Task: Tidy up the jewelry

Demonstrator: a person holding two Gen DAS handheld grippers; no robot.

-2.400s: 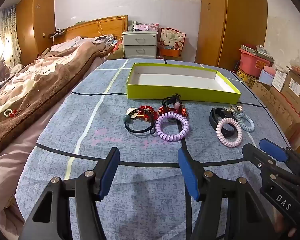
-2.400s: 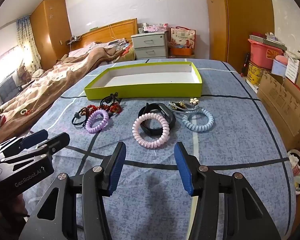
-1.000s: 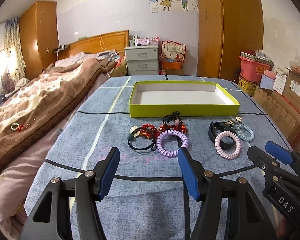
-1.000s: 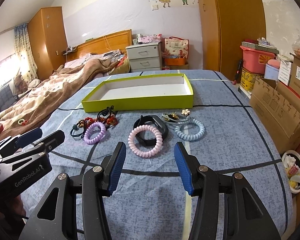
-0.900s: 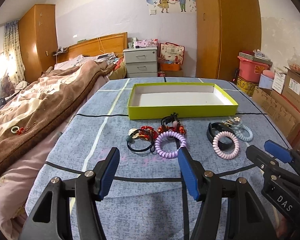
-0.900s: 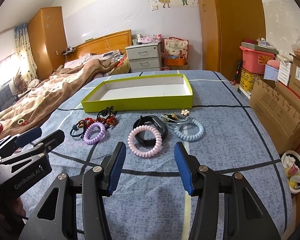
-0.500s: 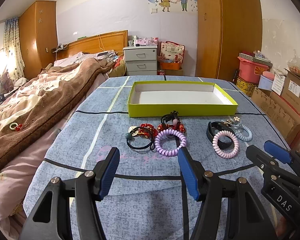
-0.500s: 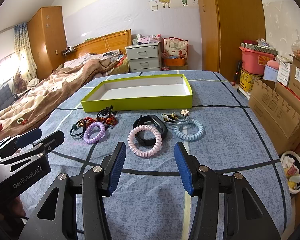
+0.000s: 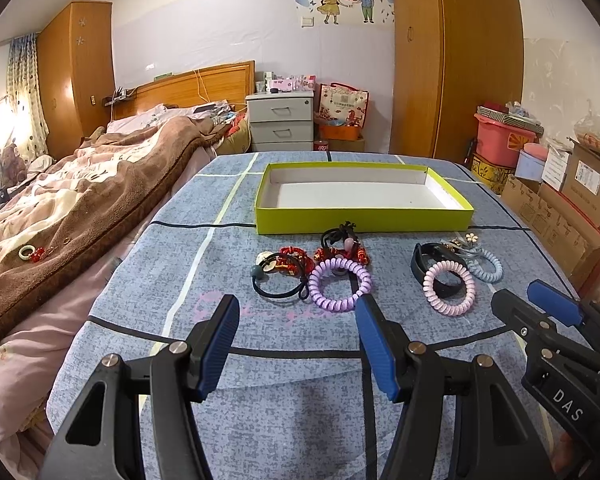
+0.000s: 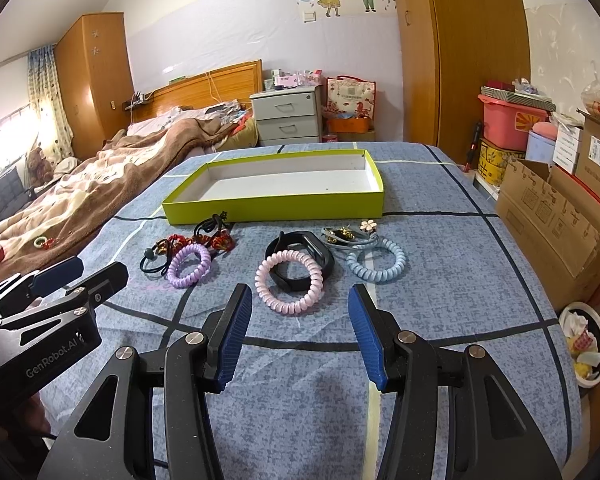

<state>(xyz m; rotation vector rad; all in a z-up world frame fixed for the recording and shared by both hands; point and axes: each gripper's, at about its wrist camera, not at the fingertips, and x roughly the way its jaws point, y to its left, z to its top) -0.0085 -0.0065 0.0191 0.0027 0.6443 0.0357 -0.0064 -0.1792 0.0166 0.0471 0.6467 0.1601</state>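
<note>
A: What is biggest here?
B: The blue cloth (image 9: pixel 228 280), then the green box (image 10: pixel 276 204) at its far side, with only white floor showing inside.
A: And the jewelry?
B: In front of the box. The pink coil (image 10: pixel 289 282) lies over a black band (image 10: pixel 320 254), hiding part of it; the blue coil (image 10: pixel 376 260) is just beside. The purple coil (image 9: pixel 339 284) touches a red-and-black tangle (image 9: pixel 324 250) too small to sort out.
A: The grippers?
B: The left gripper (image 9: pixel 296 344) and right gripper (image 10: pixel 296 332) are both spread wide, holding nothing, their handles cut off below.
</note>
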